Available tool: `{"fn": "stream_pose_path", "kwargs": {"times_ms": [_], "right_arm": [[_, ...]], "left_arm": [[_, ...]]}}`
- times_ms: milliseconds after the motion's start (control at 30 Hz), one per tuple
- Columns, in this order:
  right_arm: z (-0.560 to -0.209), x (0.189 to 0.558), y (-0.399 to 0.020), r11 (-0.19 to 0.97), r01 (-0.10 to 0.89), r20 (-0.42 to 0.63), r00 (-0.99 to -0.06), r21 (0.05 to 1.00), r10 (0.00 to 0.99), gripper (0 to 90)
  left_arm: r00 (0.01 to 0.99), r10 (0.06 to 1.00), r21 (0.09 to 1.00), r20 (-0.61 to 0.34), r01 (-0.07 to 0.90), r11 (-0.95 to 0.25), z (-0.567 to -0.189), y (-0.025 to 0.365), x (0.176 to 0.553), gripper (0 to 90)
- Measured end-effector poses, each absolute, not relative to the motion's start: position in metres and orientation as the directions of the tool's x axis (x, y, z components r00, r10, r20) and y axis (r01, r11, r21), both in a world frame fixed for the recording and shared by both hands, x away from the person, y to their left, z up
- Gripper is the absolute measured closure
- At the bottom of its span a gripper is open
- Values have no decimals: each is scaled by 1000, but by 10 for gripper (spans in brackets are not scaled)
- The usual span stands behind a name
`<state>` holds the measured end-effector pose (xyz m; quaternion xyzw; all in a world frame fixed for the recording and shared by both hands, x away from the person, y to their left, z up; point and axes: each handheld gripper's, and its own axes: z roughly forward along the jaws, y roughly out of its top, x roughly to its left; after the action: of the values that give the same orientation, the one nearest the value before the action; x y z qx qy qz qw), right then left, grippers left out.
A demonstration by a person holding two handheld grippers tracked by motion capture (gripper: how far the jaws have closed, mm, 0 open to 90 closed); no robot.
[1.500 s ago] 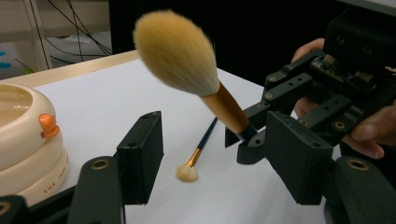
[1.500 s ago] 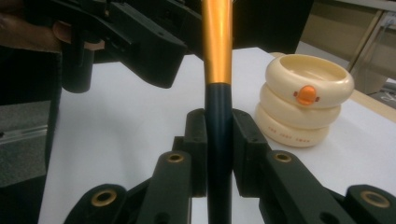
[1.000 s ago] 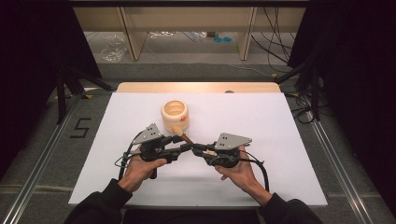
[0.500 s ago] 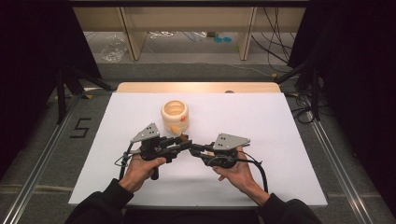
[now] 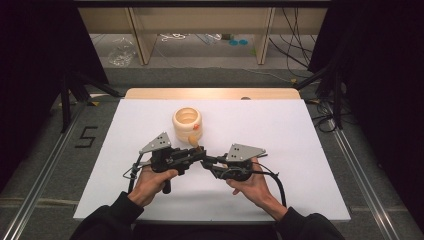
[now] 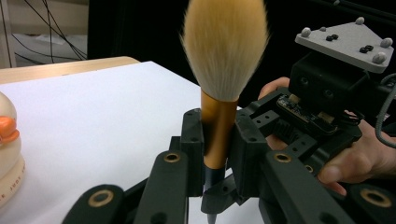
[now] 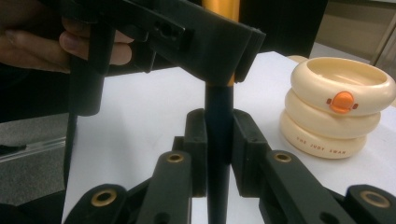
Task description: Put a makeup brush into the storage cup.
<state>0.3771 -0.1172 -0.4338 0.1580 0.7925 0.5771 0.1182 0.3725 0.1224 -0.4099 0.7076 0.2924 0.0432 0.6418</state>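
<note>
A makeup brush with tan bristles, an orange ferrule and a black handle stands upright between both grippers above the white table. My left gripper has just been closing and is shut on the orange ferrule. My right gripper is shut on the black handle just below it. In the high view the left gripper and right gripper meet tip to tip at the brush, in front of a cream ring-shaped container.
The cream container, three stacked rings with an orange button, stands open-topped beside the grippers and also sits at the left edge of the left gripper view. A wooden strip borders the table's far edge. Cables and shelving lie beyond.
The left gripper's jaws have drawn in onto the brush. Both hands have stayed where they were.
</note>
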Motion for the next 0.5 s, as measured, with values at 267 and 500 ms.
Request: {"fn": "stream_pose_path", "kwargs": {"times_ms": [267,500], "right_arm": [[-434,377,-116,270,125,14,-926,955,376,783],[-436,377,-115,254,144,43,-930,957,366,782]], "left_arm": [[825,481,940,-298,342,-4,-409,120,370,772],[839,470,948,-272,317,-17,-409,120,371,772]]}}
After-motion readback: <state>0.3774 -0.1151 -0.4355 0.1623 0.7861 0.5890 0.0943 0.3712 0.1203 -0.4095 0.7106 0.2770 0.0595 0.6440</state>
